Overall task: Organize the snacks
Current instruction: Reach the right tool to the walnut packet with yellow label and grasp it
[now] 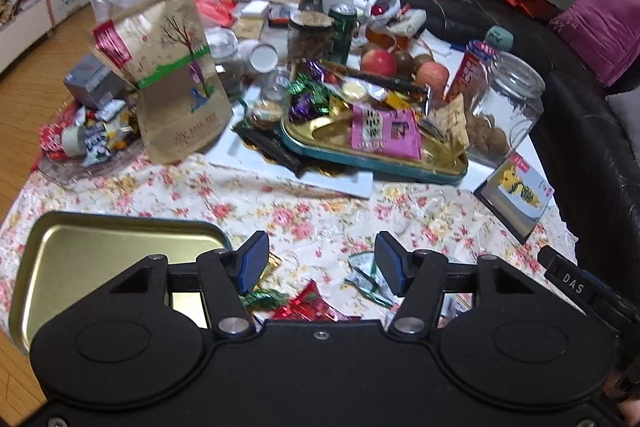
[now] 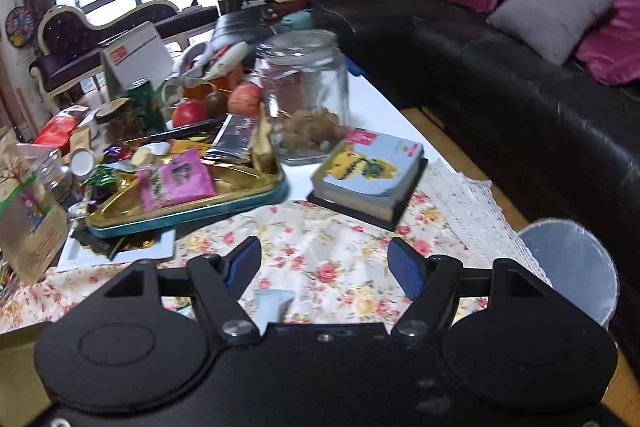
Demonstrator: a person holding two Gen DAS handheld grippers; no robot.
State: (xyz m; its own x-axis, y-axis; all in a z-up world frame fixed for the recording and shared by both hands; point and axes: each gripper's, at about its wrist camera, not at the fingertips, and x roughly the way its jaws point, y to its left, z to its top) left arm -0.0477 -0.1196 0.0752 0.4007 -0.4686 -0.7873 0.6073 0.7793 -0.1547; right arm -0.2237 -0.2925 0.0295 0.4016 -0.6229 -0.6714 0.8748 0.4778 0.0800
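A teal-rimmed gold tin tray [image 1: 400, 169] [image 2: 192, 213] in the middle of the table holds a pink packet [image 1: 384, 131] [image 2: 176, 181], wrapped candies [image 1: 308, 95] and other snacks. An empty gold tin lid [image 1: 100, 259] lies at the near left. My left gripper [image 1: 320, 263] hangs open over the flowered cloth, above loose wrapped sweets [image 1: 304, 303] and a pale packet [image 1: 368, 275], with nothing between its pads. My right gripper [image 2: 326, 267] is open above the cloth near a pale blue packet [image 2: 274, 301].
A brown paper bag [image 1: 180, 83] stands at the left. A glass jar [image 1: 508, 103] [image 2: 308, 95] with walnuts, apples [image 1: 378, 61], a green can [image 1: 342, 27] and a book [image 1: 520, 191] [image 2: 372, 179] crowd the table. A black sofa [image 2: 520, 87] and a bin [image 2: 572, 263] lie to the right.
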